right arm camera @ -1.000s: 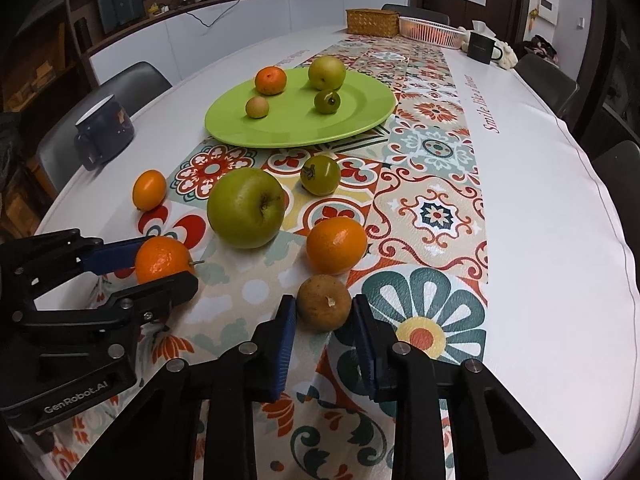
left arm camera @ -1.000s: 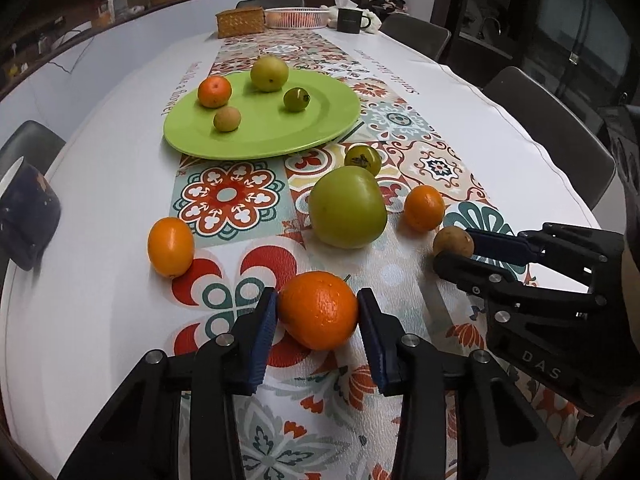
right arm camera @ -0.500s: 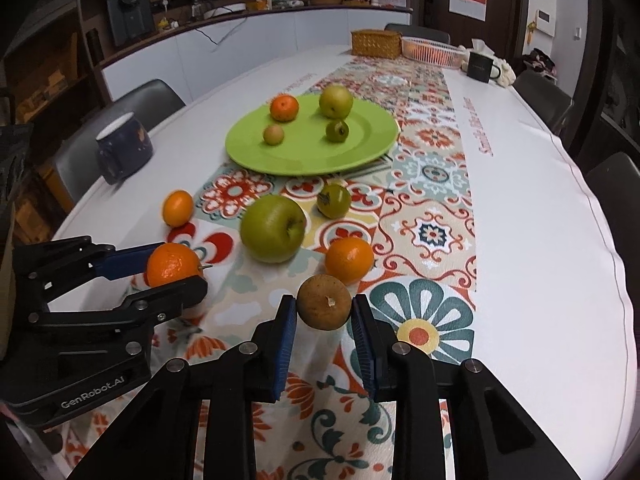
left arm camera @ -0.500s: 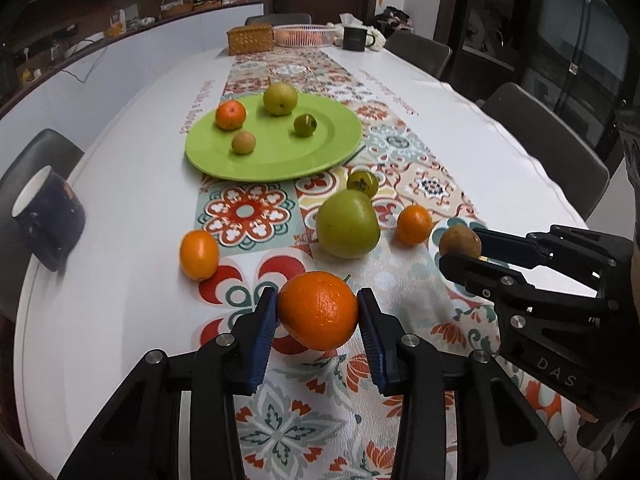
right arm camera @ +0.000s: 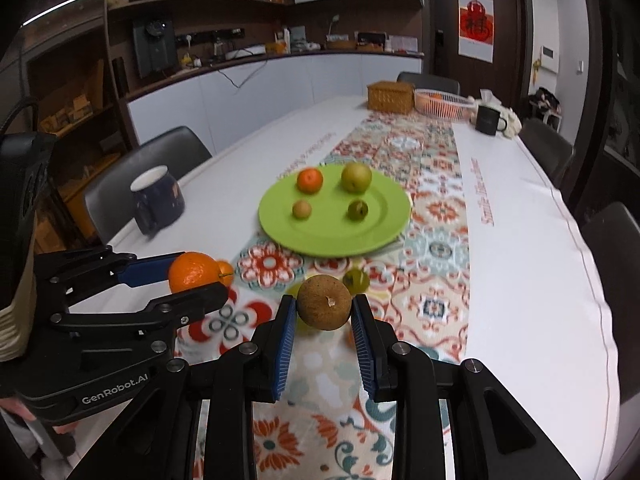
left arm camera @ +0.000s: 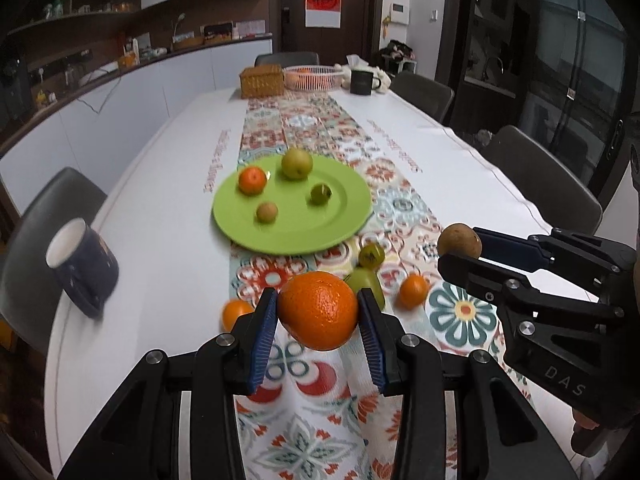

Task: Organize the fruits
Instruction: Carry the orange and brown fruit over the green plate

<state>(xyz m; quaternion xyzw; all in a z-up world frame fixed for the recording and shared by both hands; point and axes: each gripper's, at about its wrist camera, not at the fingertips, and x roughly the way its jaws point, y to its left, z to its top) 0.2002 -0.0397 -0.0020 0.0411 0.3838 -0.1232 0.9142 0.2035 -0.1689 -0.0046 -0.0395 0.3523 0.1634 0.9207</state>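
My left gripper (left arm camera: pixel 318 322) is shut on a large orange (left arm camera: pixel 318 310) and holds it above the patterned runner. My right gripper (right arm camera: pixel 324 314) is shut on a small brown round fruit (right arm camera: pixel 324 302), also lifted off the table. Each gripper shows in the other's view, the right gripper (left arm camera: pixel 460 250) at the right and the left gripper (right arm camera: pixel 196 276) at the left. Further along stands a green plate (left arm camera: pixel 344 224) with a small orange (left arm camera: pixel 252 180), a yellow-green pear (left arm camera: pixel 296 164), a small green fruit (left arm camera: pixel 320 194) and a small tan fruit (left arm camera: pixel 267 212). A green apple (left arm camera: pixel 370 278) lies partly hidden behind the held orange.
On the runner between me and the plate lie two small oranges (left arm camera: pixel 414 290) (left arm camera: pixel 234 312) and a small dark-green fruit (left arm camera: pixel 371 255). A dark blue mug (left arm camera: pixel 82 264) stands near the left table edge. A wicker box (left arm camera: pixel 262 80), pink basket (left arm camera: pixel 312 78) and black mug (left arm camera: pixel 362 82) sit at the far end. Chairs ring the table.
Both grippers have risen with their fruits, the orange and the brown fruit now clear of the table. The table fruits and plate sit lower and smaller in view.
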